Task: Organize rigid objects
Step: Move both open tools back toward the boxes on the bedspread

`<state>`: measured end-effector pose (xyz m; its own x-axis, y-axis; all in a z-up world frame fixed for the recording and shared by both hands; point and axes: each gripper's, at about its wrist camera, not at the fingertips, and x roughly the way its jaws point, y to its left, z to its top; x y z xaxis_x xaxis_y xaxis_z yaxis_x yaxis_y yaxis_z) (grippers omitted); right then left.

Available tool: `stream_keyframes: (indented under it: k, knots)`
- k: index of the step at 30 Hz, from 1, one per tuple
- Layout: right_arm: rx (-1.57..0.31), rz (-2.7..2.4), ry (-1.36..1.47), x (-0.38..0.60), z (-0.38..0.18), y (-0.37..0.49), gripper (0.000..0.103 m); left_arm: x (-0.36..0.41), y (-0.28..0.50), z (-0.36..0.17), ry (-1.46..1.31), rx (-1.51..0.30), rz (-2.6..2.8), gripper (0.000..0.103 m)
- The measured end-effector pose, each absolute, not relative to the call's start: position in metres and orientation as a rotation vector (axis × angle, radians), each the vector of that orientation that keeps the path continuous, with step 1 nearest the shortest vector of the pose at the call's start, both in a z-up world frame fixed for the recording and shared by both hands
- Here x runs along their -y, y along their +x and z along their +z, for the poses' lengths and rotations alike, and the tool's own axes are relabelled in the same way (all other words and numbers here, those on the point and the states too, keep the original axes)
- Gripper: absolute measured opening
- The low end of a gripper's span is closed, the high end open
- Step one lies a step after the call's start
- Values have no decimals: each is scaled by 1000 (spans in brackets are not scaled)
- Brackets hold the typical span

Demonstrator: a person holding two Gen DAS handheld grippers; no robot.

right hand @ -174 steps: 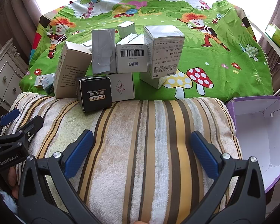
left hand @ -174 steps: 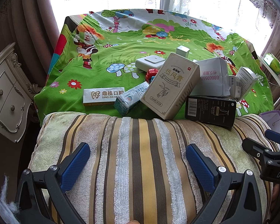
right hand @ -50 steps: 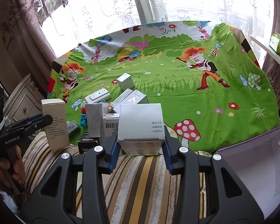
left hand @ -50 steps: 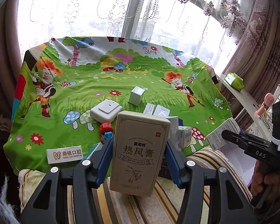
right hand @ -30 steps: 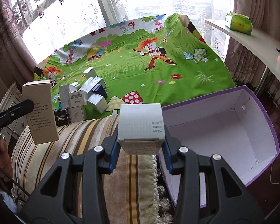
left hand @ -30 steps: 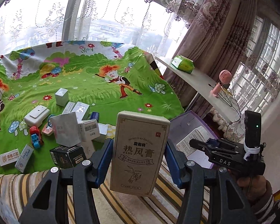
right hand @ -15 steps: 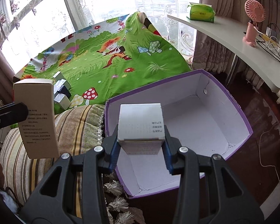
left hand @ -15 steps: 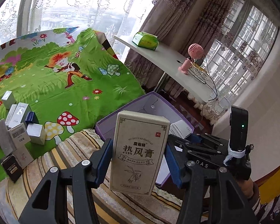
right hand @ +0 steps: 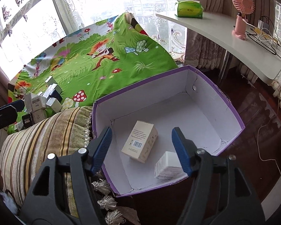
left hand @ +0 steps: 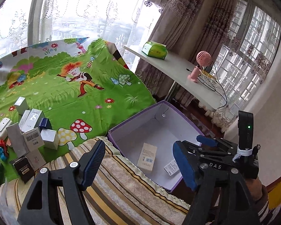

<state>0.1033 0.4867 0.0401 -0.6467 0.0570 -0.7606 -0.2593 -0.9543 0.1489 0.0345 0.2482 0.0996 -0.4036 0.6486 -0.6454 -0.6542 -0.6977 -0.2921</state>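
- Two cartons lie inside the purple box, lower centre of the right wrist view: a beige carton and a small white carton, apart.
- Left claw is opening, nothing between its jaws.
- Right claw is opening, empty, above the box.
- More cartons stand on the green sheet, left.

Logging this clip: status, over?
Left gripper, right gripper opening, empty. Beige box, white box lying in purple bin. Nothing blocking.

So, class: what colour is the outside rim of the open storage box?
Purple, clearest in the right wrist view: storage box.
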Motion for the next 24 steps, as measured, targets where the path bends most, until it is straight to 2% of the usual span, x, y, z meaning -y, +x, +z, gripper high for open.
stream_keyframes:
  k: [4,10,14,18,24]
  knots:
    - [-317,2670,-1164,-483,45,104,86,-225,42,108,-834,-13,2227,76]
    - [-114,2772,-1015,-463,51,108,89,-187,38,98,-874,28,2290,76]
    - [-227,2812,-1041,-462,52,105,89,-154,37,84,-945,53,2335,76]
    - [-184,2858,-1099,-441,54,98,89,-111,40,76,-959,104,2412,76]
    - [-218,2883,-1170,-417,55,87,89,-55,34,68,-1027,149,2556,76]
